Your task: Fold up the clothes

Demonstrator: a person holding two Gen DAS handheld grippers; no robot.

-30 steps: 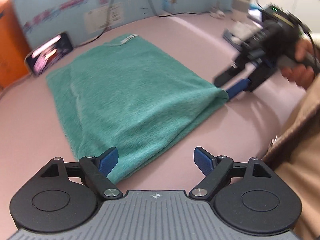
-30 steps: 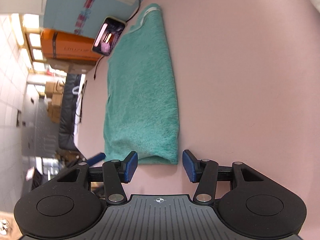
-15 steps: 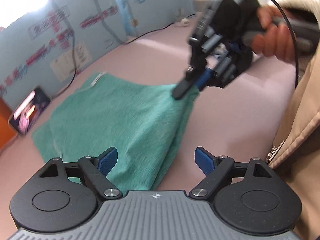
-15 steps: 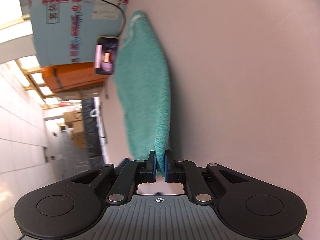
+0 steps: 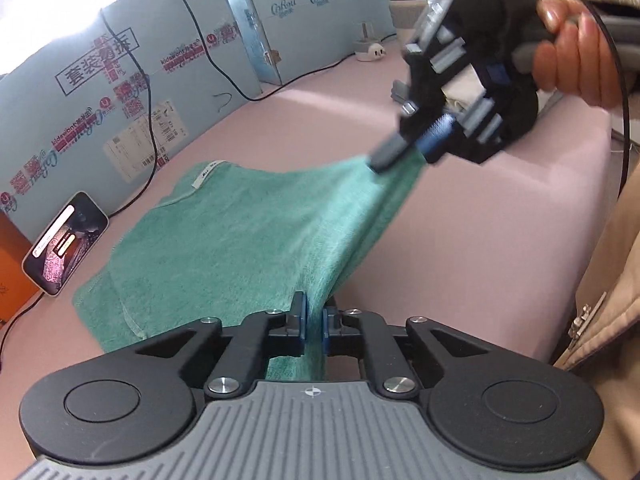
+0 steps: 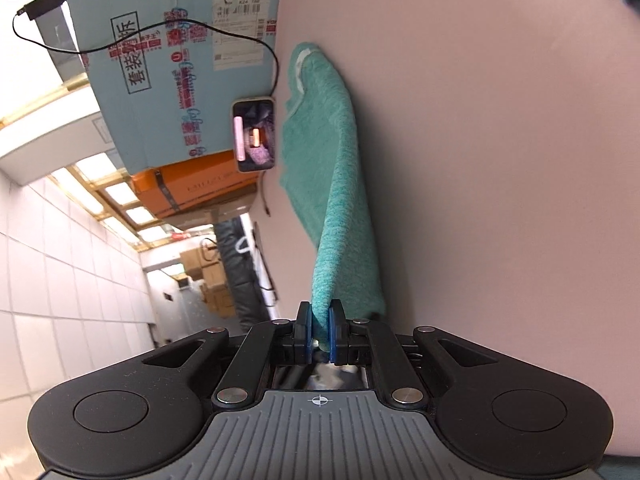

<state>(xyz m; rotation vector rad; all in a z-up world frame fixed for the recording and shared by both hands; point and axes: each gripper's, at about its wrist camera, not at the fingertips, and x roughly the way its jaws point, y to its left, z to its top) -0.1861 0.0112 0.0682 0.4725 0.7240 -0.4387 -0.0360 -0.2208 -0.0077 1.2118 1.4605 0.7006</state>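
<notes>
You're pinching both near corners of the green towel (image 5: 240,248): left gripper (image 5: 314,326) is clamped shut on one, right gripper (image 6: 320,330) on the other, fabric pressed between the pads. The near edge is hanging lifted between your two grippers; the far end, with the white label (image 5: 206,172), is lying flat on the pink table (image 5: 500,216) straight ahead of both. Long axis is running away from you, so my read is the fold goes forward, toward the phone (image 5: 66,244) side.

Printed in black on the pale blue cardboard box (image 5: 132,92) at ten o'clock: boxed Chinese characters "套装". Repeated along the blue panels (image 5: 320,20) toward twelve o'clock: script brand, roughly "CoRou". Shipping label (image 6: 240,28) barcode digits unreadable.
</notes>
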